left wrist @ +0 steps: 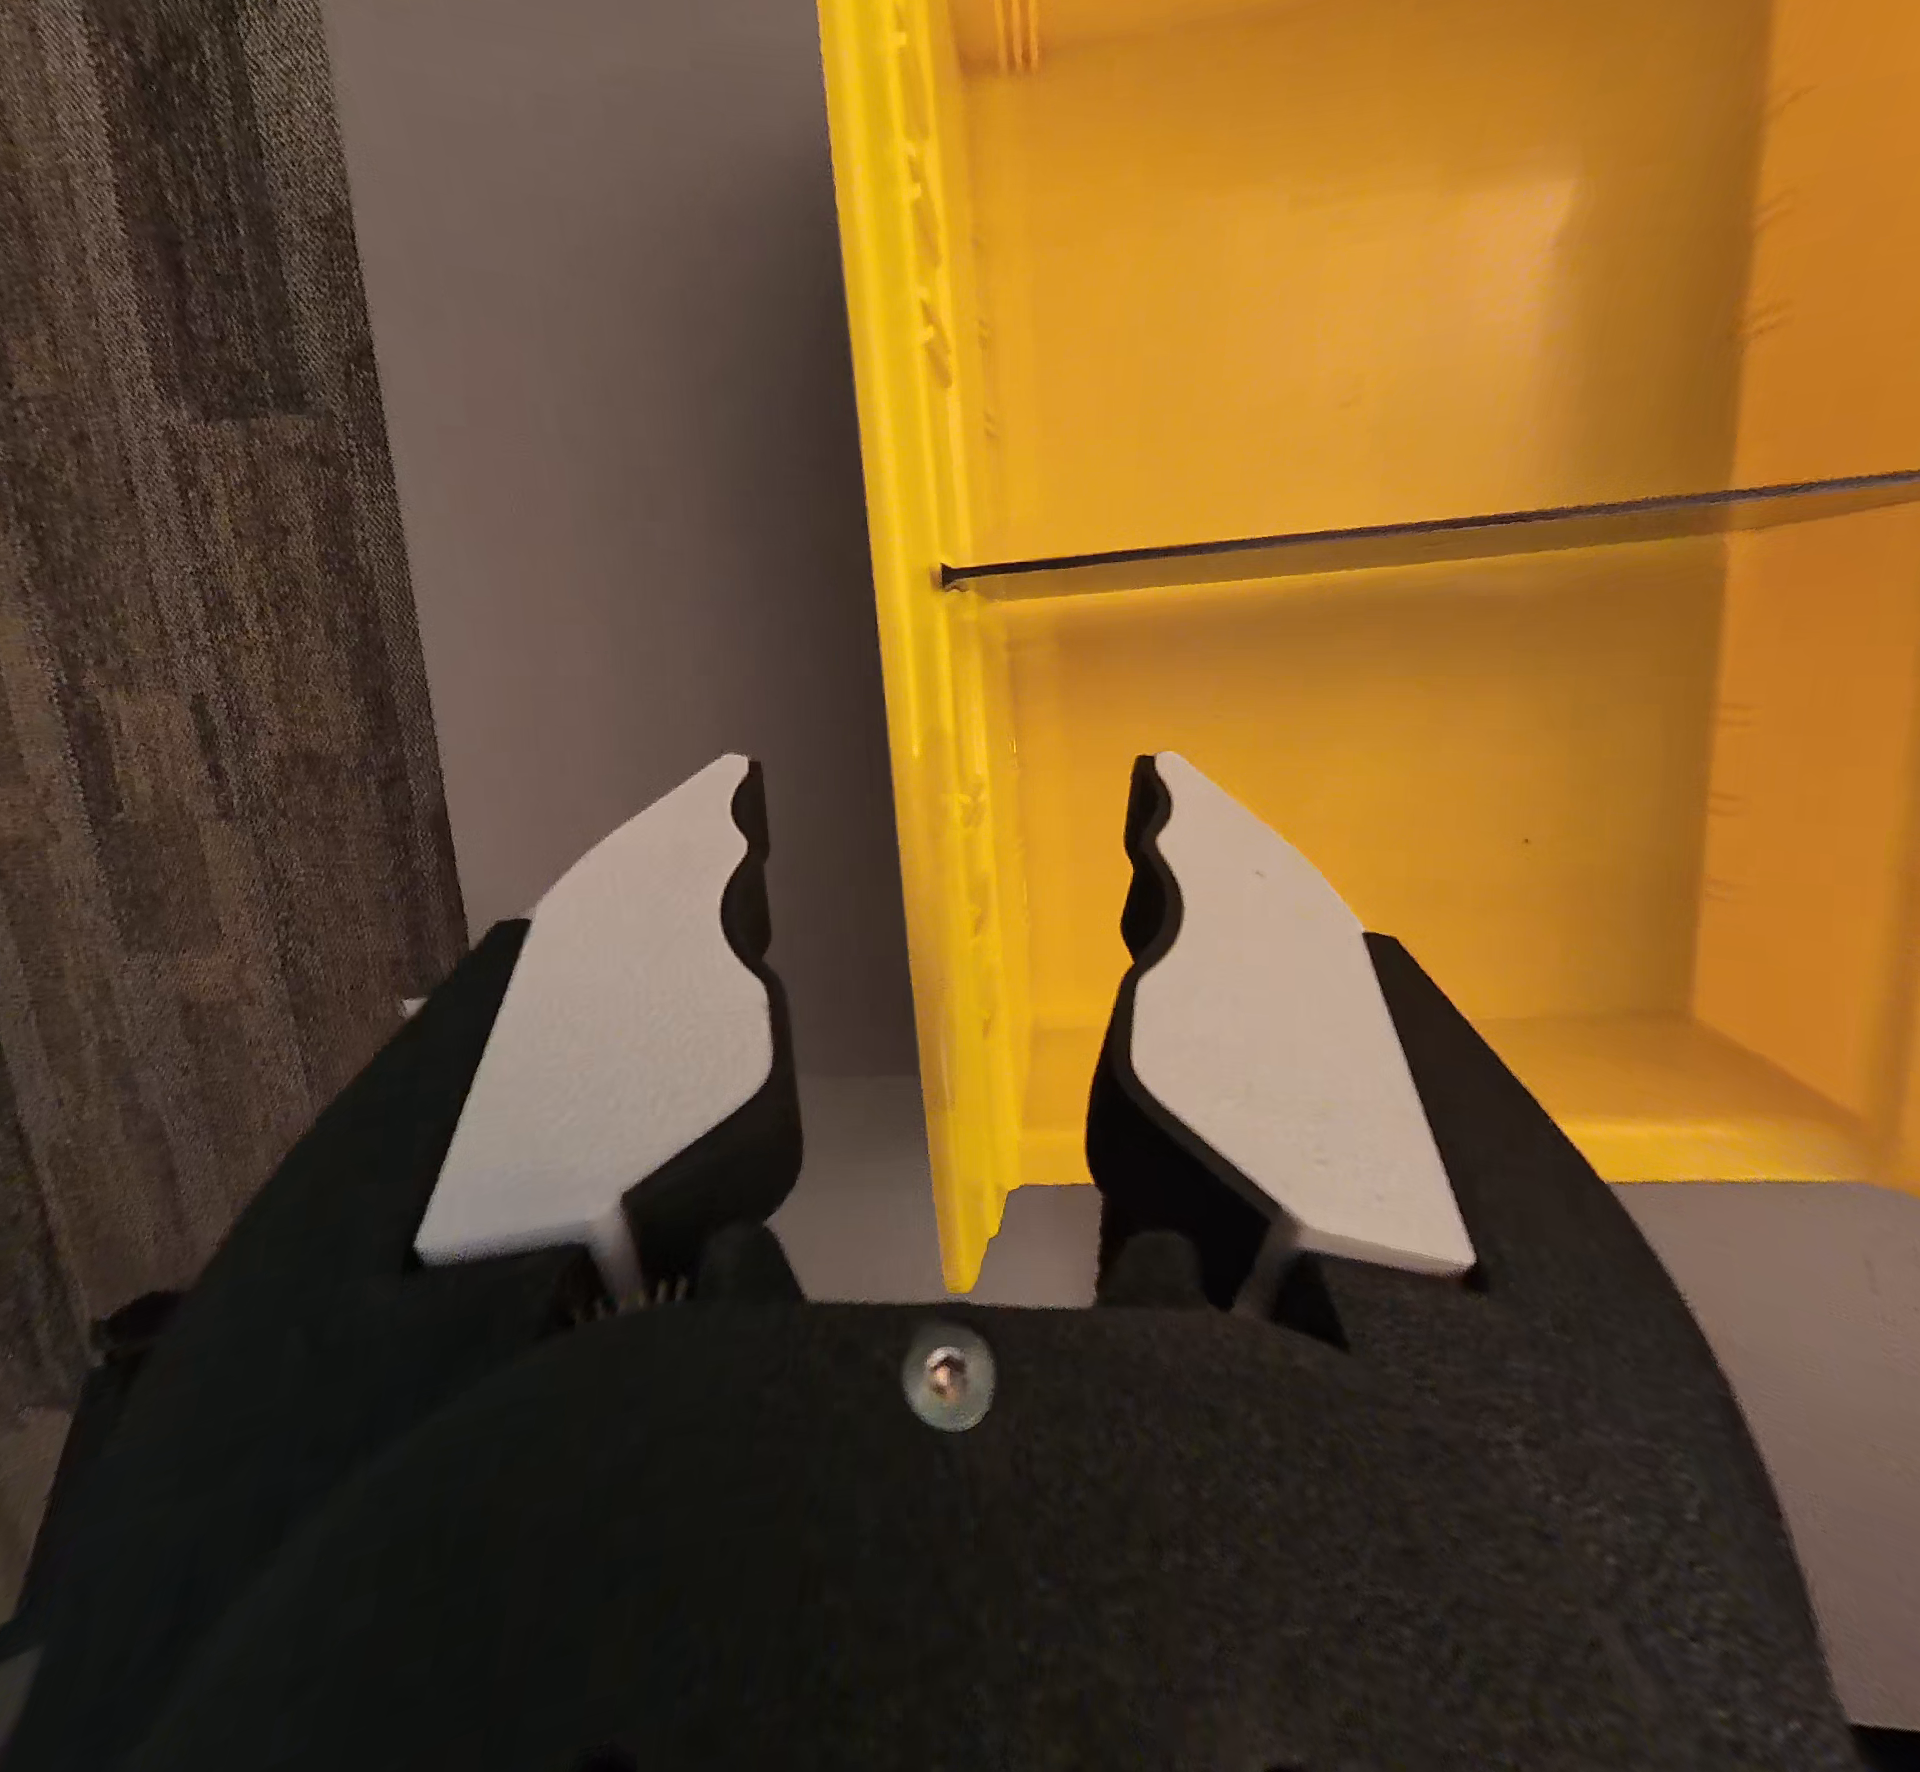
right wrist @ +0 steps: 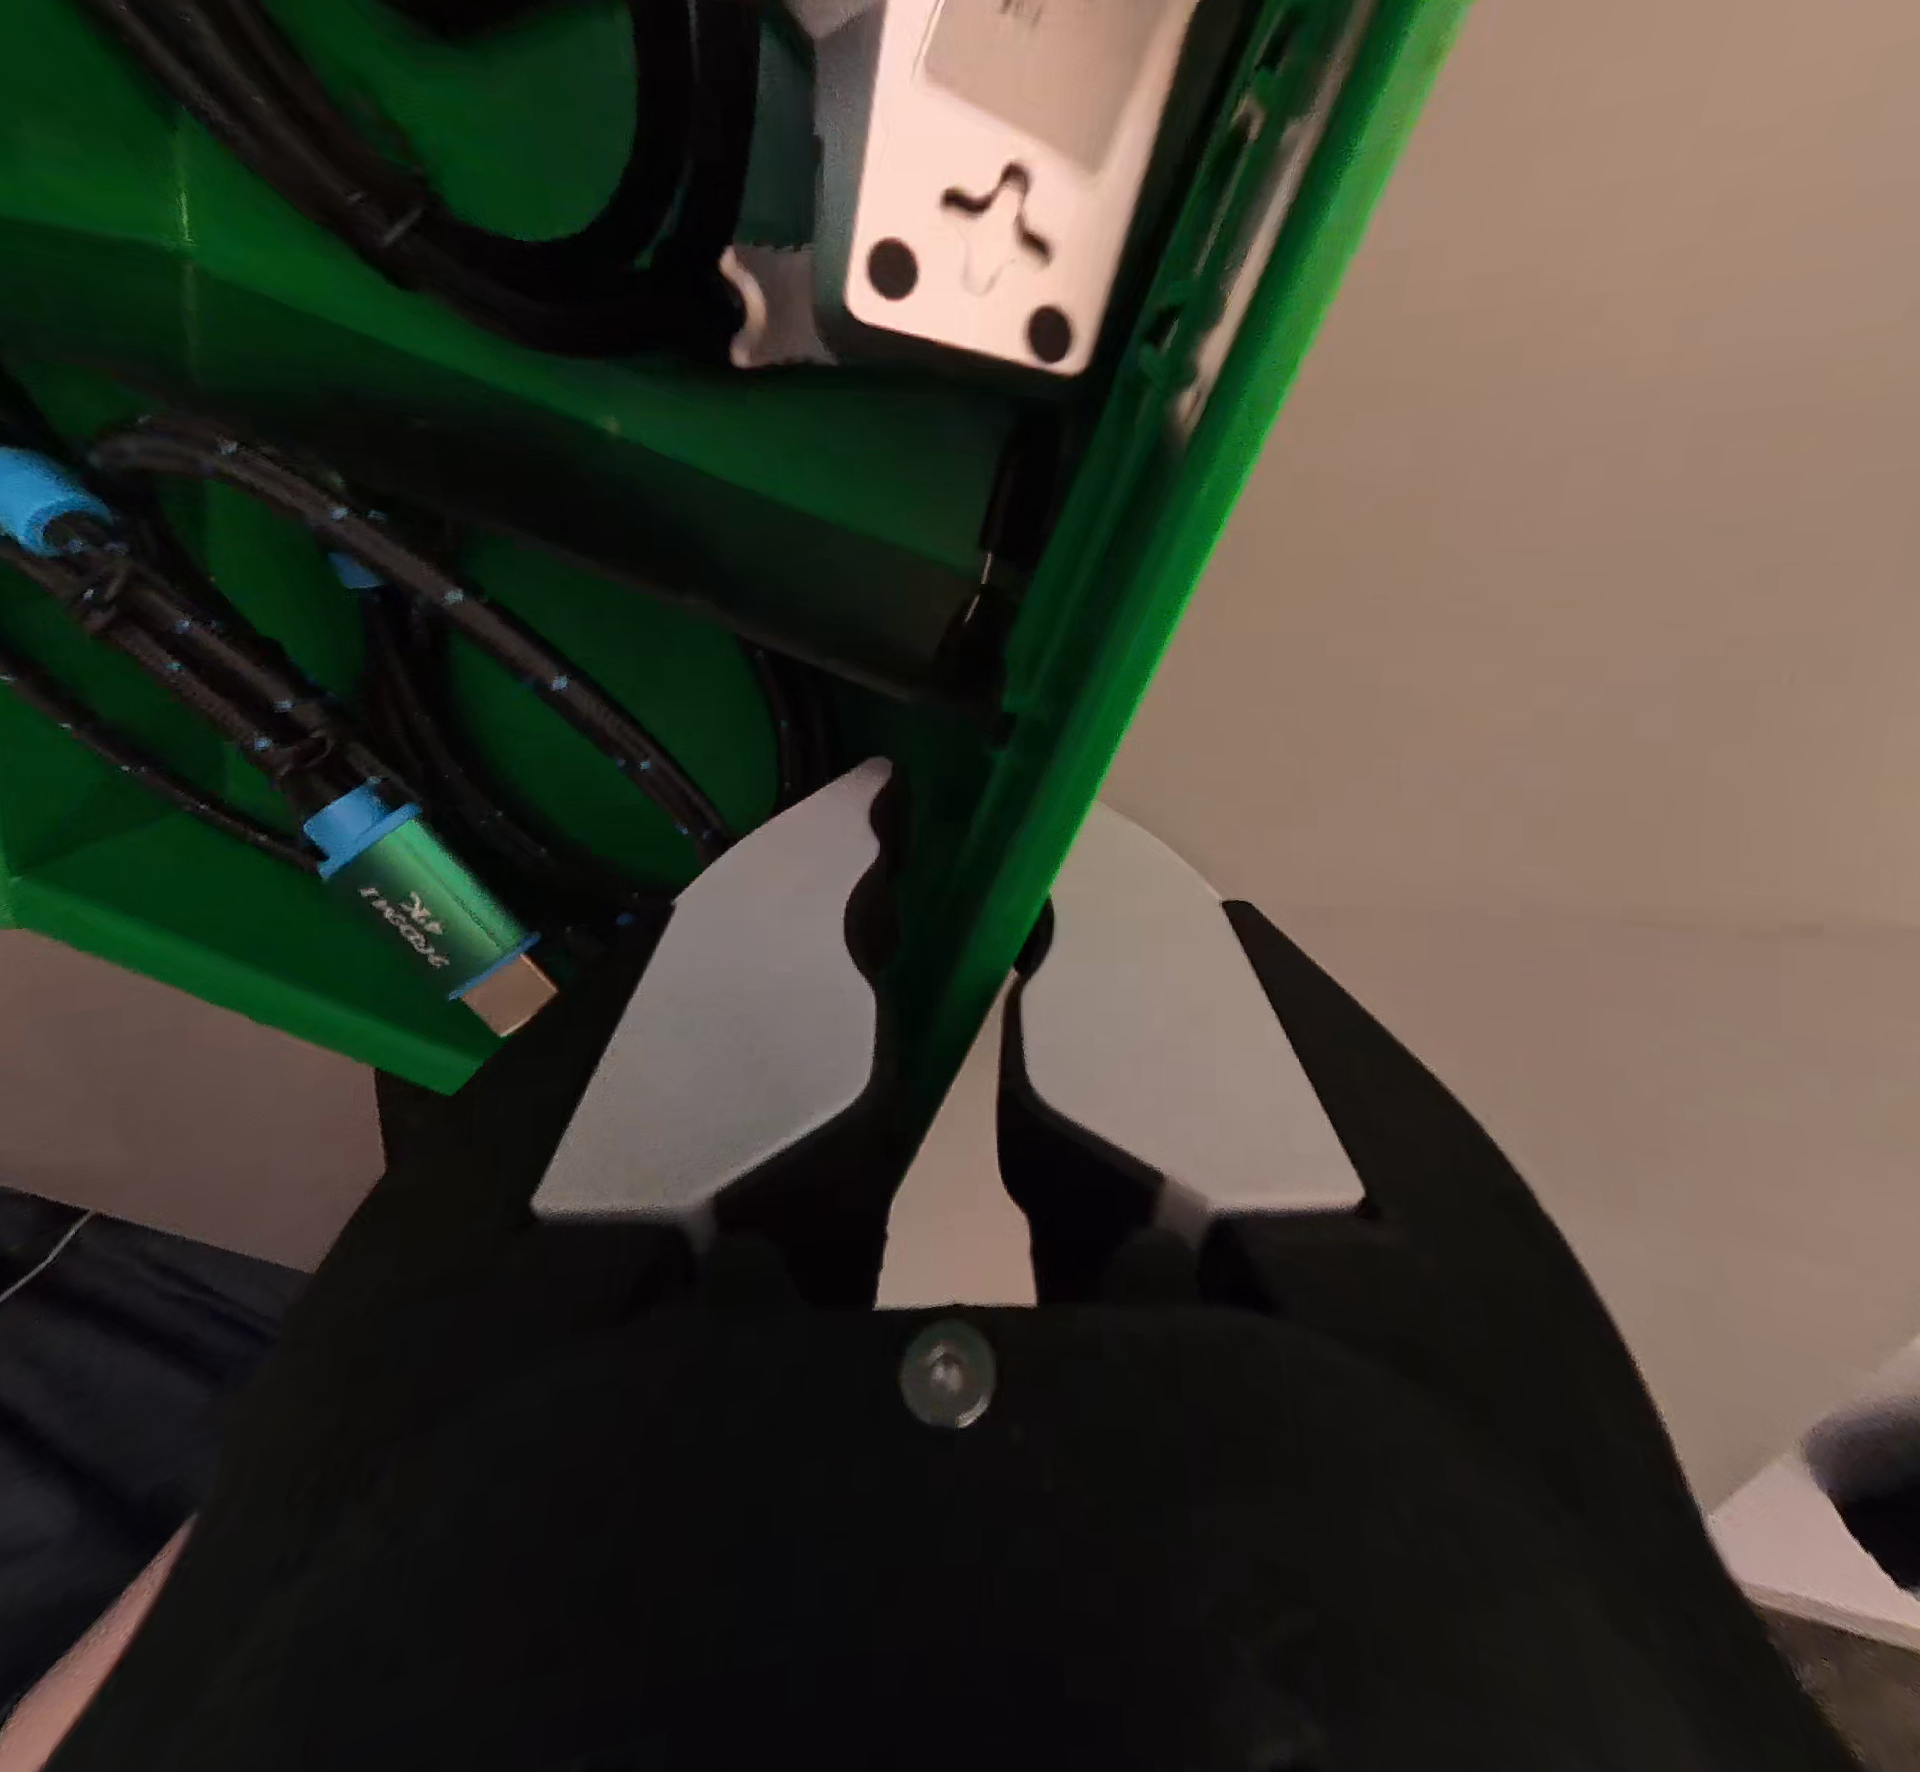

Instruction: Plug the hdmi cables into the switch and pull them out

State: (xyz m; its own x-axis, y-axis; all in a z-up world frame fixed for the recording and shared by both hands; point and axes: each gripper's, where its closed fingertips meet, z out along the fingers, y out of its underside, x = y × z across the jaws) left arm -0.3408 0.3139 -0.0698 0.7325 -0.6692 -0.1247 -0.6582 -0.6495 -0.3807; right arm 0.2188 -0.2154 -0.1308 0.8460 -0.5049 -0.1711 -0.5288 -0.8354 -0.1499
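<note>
In the right wrist view a green bin point(right wrist: 1195, 434) is tilted. It holds a white switch point(right wrist: 997, 195) with its underside showing, and coiled black braided HDMI cables point(right wrist: 260, 714). One cable ends in a green-and-blue plug point(right wrist: 436, 901) that pokes over the bin's low edge. My right gripper point(right wrist: 987, 808) is shut on the bin's right wall, one finger inside and one outside. In the left wrist view my left gripper point(left wrist: 943, 772) is open and holds nothing. Its fingers straddle the left wall of a yellow bin point(left wrist: 1351, 320) without touching it.
The yellow bin has a thin dark divider point(left wrist: 1455, 517) and nothing in its two compartments. It stands on a grey table point(left wrist: 623, 475), with carpet point(left wrist: 156, 475) to the left. In the right wrist view dark clothing point(right wrist: 104, 1359) shows at the lower left and a pale container point(right wrist: 1829, 1535) at the lower right. Across from one pair of fingers to the other is roughly 75 cm. The green-and-blue plug point(right wrist: 436, 901) is about 7 cm from my right fingertips.
</note>
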